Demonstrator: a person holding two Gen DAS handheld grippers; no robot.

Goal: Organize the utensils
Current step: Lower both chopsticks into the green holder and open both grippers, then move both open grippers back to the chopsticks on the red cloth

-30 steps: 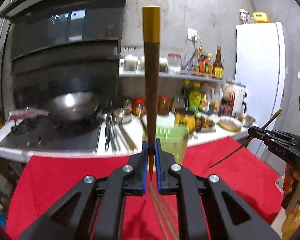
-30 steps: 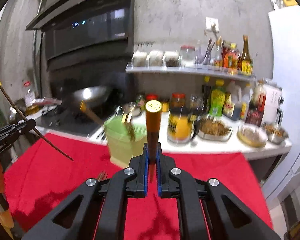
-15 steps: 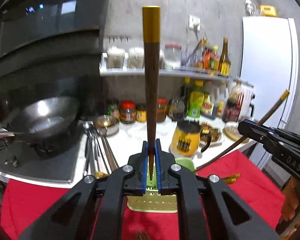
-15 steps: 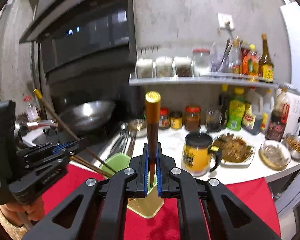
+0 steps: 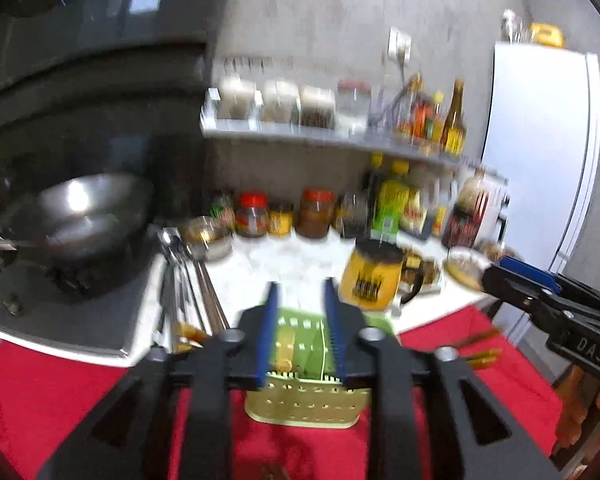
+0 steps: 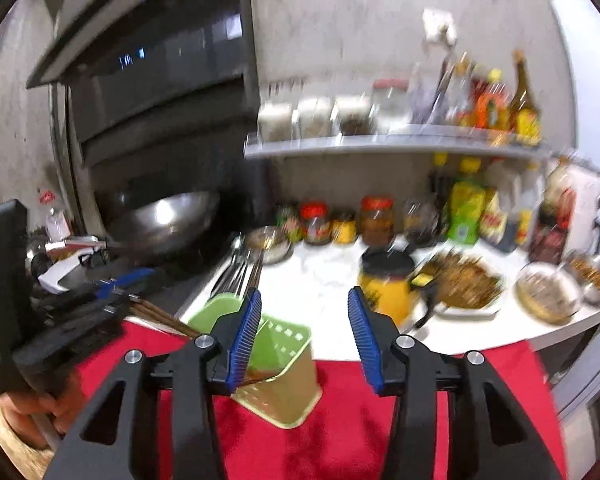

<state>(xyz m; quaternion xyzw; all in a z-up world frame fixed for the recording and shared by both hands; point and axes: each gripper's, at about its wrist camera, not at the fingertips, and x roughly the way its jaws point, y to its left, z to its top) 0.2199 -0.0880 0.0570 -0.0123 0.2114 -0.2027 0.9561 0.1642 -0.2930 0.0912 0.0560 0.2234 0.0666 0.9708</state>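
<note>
A green perforated utensil holder [image 5: 306,400] stands on the red cloth, right below my left gripper [image 5: 300,340], which is open and empty above it. A gold-tipped chopstick [image 5: 284,350] stands inside the holder. In the right wrist view the holder [image 6: 278,376] sits just left of my open, empty right gripper [image 6: 304,340], with brown chopsticks [image 6: 164,318] leaning out of it to the left. The right gripper also shows at the right edge of the left wrist view [image 5: 548,304]. More gold-tipped chopsticks [image 5: 480,346] lie on the cloth to the right.
A white counter [image 6: 324,288] behind the red cloth [image 6: 340,432] carries a yellow mug [image 6: 388,288], jars, bottles and food plates. A wok [image 5: 80,216] sits on the stove at left, with metal utensils [image 5: 180,280] beside it. A white fridge [image 5: 540,152] stands at right.
Both grippers were shut on upright chopsticks; both have opened and the chopsticks now rest in the green holder. Both views are blurred by motion.
</note>
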